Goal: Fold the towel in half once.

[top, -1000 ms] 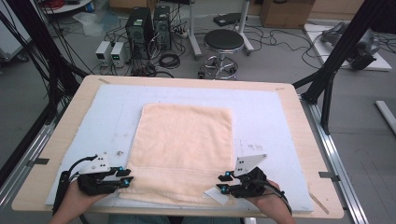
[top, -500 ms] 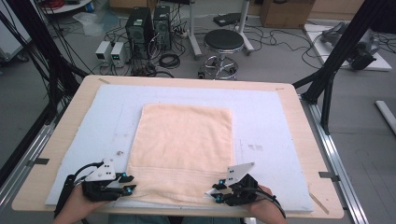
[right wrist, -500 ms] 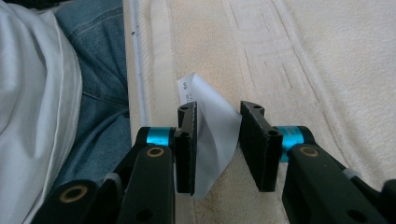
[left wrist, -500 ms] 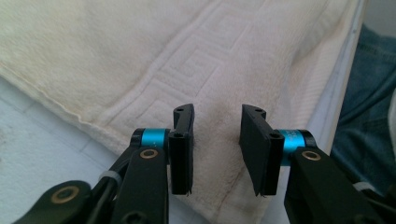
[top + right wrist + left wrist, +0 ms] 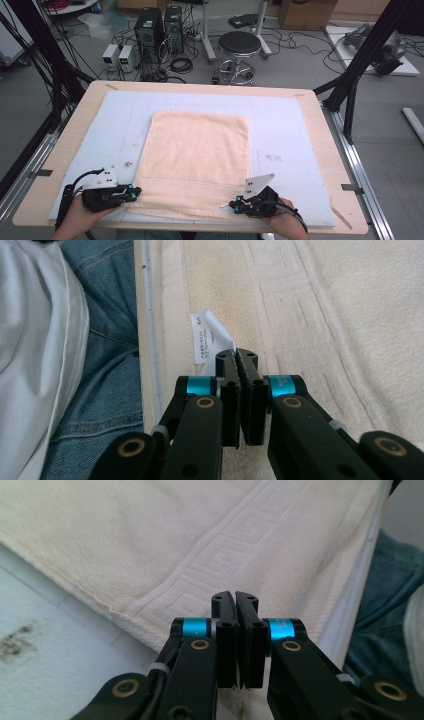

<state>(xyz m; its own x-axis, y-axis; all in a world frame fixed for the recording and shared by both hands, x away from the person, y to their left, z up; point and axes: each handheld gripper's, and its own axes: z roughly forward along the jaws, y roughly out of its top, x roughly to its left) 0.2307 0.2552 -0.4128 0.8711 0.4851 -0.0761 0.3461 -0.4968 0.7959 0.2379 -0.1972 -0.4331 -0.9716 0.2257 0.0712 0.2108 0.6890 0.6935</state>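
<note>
2 grippers sit at the near corners of the peach towel [image 5: 197, 162] spread flat on the pale mat [image 5: 300, 145], the left gripper [image 5: 136, 191] and right gripper [image 5: 231, 204] having just clamped their jaws tight together over its hem.

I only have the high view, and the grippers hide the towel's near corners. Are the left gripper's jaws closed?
Observer: Yes. In the left gripper view the left gripper has just closed. Its jaws stand pad to pad over the towel corner, but I cannot tell whether cloth is caught.
Operator: And the right one?
Observer: The right gripper has also just closed, jaws together, with its tips at a white care label on the towel's hem.
Operator: Any pattern near that hem?
Observer: A woven key-pattern band runs along it.
</note>
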